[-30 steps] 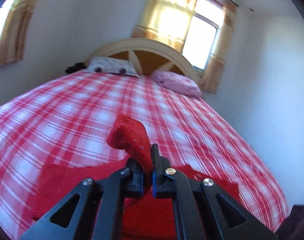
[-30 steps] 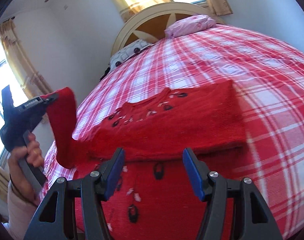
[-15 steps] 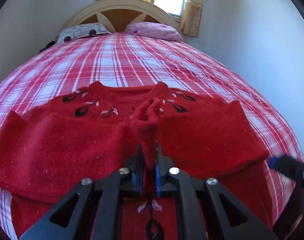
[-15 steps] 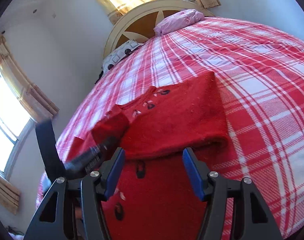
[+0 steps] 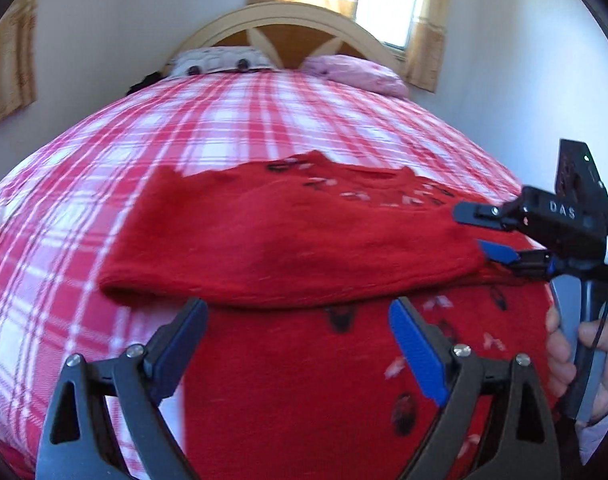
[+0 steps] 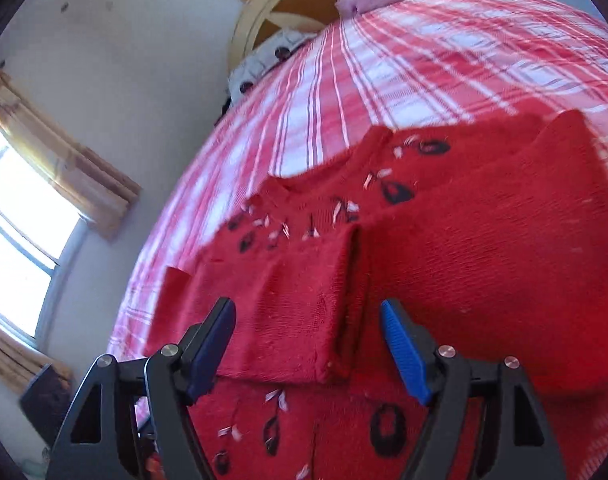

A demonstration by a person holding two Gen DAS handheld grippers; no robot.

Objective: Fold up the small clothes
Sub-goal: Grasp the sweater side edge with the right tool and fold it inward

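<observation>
A small red knitted sweater (image 5: 296,240) with black and white motifs lies flat on the checked bed (image 5: 244,120). Both sleeves are folded in across its chest. In the right wrist view the left sleeve (image 6: 288,300) and the right sleeve (image 6: 484,260) meet near the middle. My left gripper (image 5: 298,334) is open and empty, just above the sweater's lower body. My right gripper (image 6: 308,338) is open and empty over the sleeve cuffs. It also shows in the left wrist view (image 5: 482,232), at the sweater's right side.
The red and white checked bedcover reaches to a wooden headboard (image 5: 304,36). A patterned pillow (image 5: 220,60) and a pink pillow (image 5: 356,72) lie at the head. White walls and curtained windows (image 6: 20,200) surround the bed. A hand (image 5: 584,352) holds the right gripper.
My left gripper let go of the left sleeve, opened and drew back toward the hem. The sleeve now lies across the chest. My right gripper moved in over the cuffs.
</observation>
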